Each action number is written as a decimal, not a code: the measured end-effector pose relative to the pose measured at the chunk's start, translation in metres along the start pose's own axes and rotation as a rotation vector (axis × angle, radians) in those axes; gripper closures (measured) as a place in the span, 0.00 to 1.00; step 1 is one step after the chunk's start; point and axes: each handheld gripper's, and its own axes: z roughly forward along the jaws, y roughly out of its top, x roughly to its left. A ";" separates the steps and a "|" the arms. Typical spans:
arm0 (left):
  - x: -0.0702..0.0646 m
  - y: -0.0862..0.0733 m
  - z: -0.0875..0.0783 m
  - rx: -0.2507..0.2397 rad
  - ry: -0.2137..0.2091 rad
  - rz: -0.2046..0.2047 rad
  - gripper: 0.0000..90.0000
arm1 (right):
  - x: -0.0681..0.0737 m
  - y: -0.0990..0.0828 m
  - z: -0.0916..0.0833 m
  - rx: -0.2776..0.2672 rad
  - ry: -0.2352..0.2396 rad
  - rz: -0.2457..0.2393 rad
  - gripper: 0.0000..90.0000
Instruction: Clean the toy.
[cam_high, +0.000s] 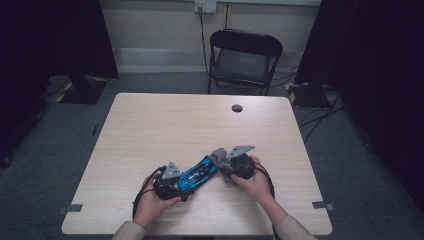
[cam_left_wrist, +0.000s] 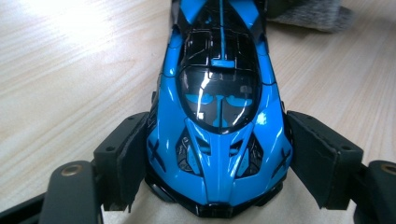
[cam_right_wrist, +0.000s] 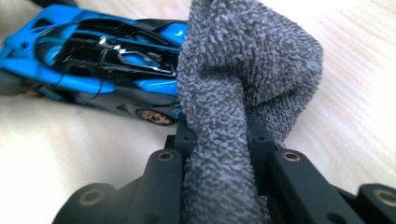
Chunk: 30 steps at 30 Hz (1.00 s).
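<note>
1. We found the left gripper (cam_high: 172, 181) near the front edge of the wooden table (cam_high: 150, 125), held in the person's left hand (cam_high: 152, 200). Its jaws were clamped on the nose of a blue toy car (cam_high: 197, 173); in the left gripper view the pads (cam_left_wrist: 133, 149) pressed both flanks of the car (cam_left_wrist: 219, 140) just behind its front end.
2. We noted the car lying on the tabletop between the two grippers, running diagonally from the left gripper up towards the right one.
3. We recorded the right gripper (cam_high: 222, 162) at the car's far end, held in the right hand (cam_high: 257, 182). Its jaws were clenched on a grey terry cloth (cam_right_wrist: 233, 102), which bulged out past the jaw tips and rested against the car's rear bodywork (cam_right_wrist: 93, 51).
4. We observed a black folding chair (cam_high: 243, 60) standing beyond the table's far edge.
</note>
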 end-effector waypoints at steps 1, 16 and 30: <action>0.000 0.000 0.000 0.007 -0.002 0.008 0.28 | -0.001 0.002 0.002 -0.001 -0.003 0.001 0.81; -0.002 0.001 0.002 0.009 0.006 -0.010 0.27 | -0.005 -0.004 -0.023 -0.035 -0.014 0.008 0.81; -0.003 0.002 0.003 0.007 0.010 -0.021 0.27 | 0.027 0.000 -0.005 0.022 0.051 -0.064 0.81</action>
